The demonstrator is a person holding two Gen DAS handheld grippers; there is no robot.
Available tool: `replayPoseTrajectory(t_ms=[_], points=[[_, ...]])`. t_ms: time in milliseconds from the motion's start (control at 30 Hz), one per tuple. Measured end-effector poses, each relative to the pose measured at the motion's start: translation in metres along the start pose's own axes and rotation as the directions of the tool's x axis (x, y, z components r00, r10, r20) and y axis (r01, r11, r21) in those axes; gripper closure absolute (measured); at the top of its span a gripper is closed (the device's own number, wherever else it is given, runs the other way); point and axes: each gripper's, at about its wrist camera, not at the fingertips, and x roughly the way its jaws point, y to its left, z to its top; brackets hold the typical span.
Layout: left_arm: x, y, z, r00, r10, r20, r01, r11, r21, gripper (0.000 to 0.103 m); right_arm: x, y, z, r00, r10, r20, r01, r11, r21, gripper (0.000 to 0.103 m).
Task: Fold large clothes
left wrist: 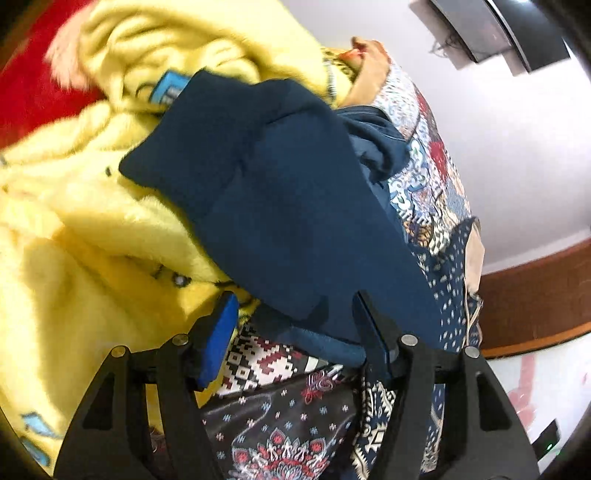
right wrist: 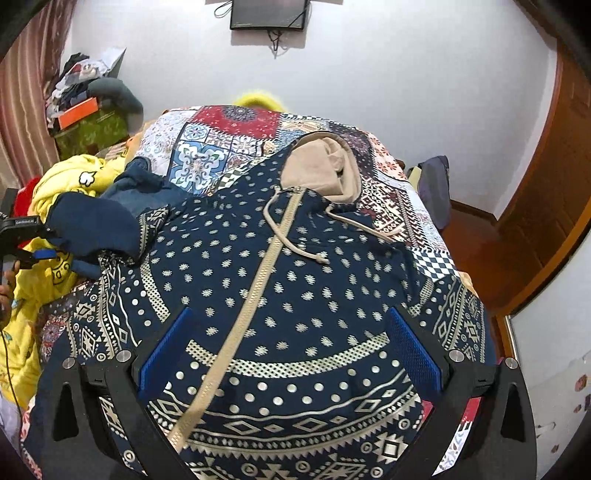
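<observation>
The hoodie [right wrist: 295,295] lies flat on the bed [right wrist: 236,122], zipper running away from the right gripper [right wrist: 291,350], whose jaws gape empty above its hem. The left gripper [left wrist: 295,317], open, faces the folded sleeve [left wrist: 266,192], nearer it

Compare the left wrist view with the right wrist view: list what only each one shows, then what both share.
Left wrist only: a hand beyond the yellow blanket, and the left gripper up close, jaws open.

Right wrist only: the beige hood, zipper, drawstrings, and the right gripper, jaws open over the hoodie.

Both: the navy sleeve, yellow blanket, patchwork bedspread, wall screen.
</observation>
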Motion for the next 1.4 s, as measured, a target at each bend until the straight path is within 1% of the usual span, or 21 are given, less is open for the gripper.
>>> replayPoseTrajectory(t_ms=[33,100,133,200,300,367,433,500,600,633,733,800,933,1000,1067,1133,1167,1200,1267,1333,1400], points=[[0.003,0.002,0.002,1.000,-0.003,0.004,0.003,1.000,-0.003,0.046,0.000,0.002,0.000,1.000,0.000,-0.002,0.000,1.000,-0.004,0.001],[0.009,-0.004,0.006,1.000,0.003,0.011,-0.003,1.000,0.016,0.064,0.002,0.006,0.001,1.000,-0.006,-0.006,0.005,1.000,-0.014,0.001],[0.011,-0.011,0.008,1.000,0.016,0.018,-0.016,0.999,0.041,0.067,0.002,0.008,0.001,1.000,-0.008,-0.006,0.008,1.000,-0.019,0.002],[0.008,-0.023,0.010,0.999,0.020,0.041,-0.024,0.995,0.099,0.088,0.002,0.011,0.000,1.000,-0.024,-0.007,0.024,0.999,-0.032,0.001],[0.002,-0.049,0.011,0.995,0.054,0.085,-0.069,0.979,0.191,0.095,-0.002,0.013,-0.001,0.999,-0.034,0.002,0.034,0.998,-0.048,0.001],[-0.008,-0.080,0.011,0.982,0.108,0.155,-0.148,0.949,0.278,0.098,-0.007,0.011,-0.003,1.000,-0.027,0.015,0.028,0.998,-0.050,0.002],[-0.018,-0.110,0.010,0.969,0.121,0.217,-0.192,0.919,0.344,0.099,-0.012,0.007,-0.004,0.999,-0.026,0.025,0.027,0.999,-0.044,0.001],[-0.031,-0.145,0.006,0.958,0.105,0.266,-0.211,0.888,0.408,0.099,-0.015,0.000,-0.005,0.999,-0.026,0.030,0.027,0.999,-0.029,0.001],[-0.045,-0.201,-0.008,0.940,0.070,0.334,-0.245,0.821,0.515,0.099,-0.018,-0.014,-0.008,0.999,-0.027,0.036,0.026,1.000,0.002,0.001],[-0.050,-0.228,-0.017,0.937,0.034,0.347,-0.237,0.793,0.562,0.099,-0.018,-0.018,-0.009,0.999,-0.026,0.038,0.026,1.000,0.013,0.001],[-0.051,-0.283,-0.042,0.947,-0.054,0.317,-0.175,0.739,0.651,0.099,-0.018,-0.031,-0.012,0.999,-0.015,0.030,0.013,0.999,0.041,0.001],[-0.043,-0.323,-0.065,0.959,-0.109,0.262,-0.115,0.695,0.710,0.099,-0.018,-0.041,-0.016,0.999,-0.017,0.028,0.016,0.999,0.050,0.001],[-0.007,-0.374,-0.115,0.977,-0.128,0.168,-0.057,0.607,0.793,0.099,-0.024,-0.063,-0.025,0.999,-0.038,0.034,0.035,0.997,0.074,0.001],[0.026,-0.393,-0.148,0.990,-0.095,0.109,-0.039,0.548,0.835,0.099,-0.027,-0.079,-0.030,0.999,-0.041,0.034,0.038,0.994,0.104,0.001],[0.061,-0.401,-0.177,0.999,-0.037,0.036,-0.013,0.504,0.863,0.099,-0.029,-0.091,-0.036,0.999,-0.046,0.027,0.042,0.991,0.130,0.001],[0.091,-0.404,-0.201,0.999,0.030,-0.023,0.007,0.469,0.883,0.099,-0.029,-0.106,-0.043,0.999,-0.052,0.013,0.049,0.986,0.158,0.001],[0.113,-0.401,-0.219,0.994,0.092,-0.059,0.013,0.437,0.900,0.099,-0.029,-0.111,-0.046,0.998,-0.055,0.006,0.053,0.984,0.169,0.001],[0.123,-0.397,-0.230,0.990,0.122,-0.073,0.015,0.419,0.908,0.099,-0.029,-0.118,-0.050,0.998,-0.060,-0.004,0.059,0.981,0.183,0.001],[0.152,-0.385,-0.258,0.970,0.218,-0.112,0.024,0.370,0.929,0.099,-0.028,-0.127,-0.056,0.997,-0.067,-0.021,0.070,0.978,0.198,0.001],[0.166,-0.376,-0.277,0.953,0.274,-0.128,0.029,0.338,0.941,0.097,-0.027,-0.136,-0.062,0.997,-0.074,-0.038,0.081,0.973,0.214,0.001],[0.168,-0.368,-0.287,0.946,0.297,-0.130,0.027,0.328,0.944,0.087,-0.026,-0.143,-0.067,0.996,-0.071,-0.053,0.081,0.969,0.232,0.001]])
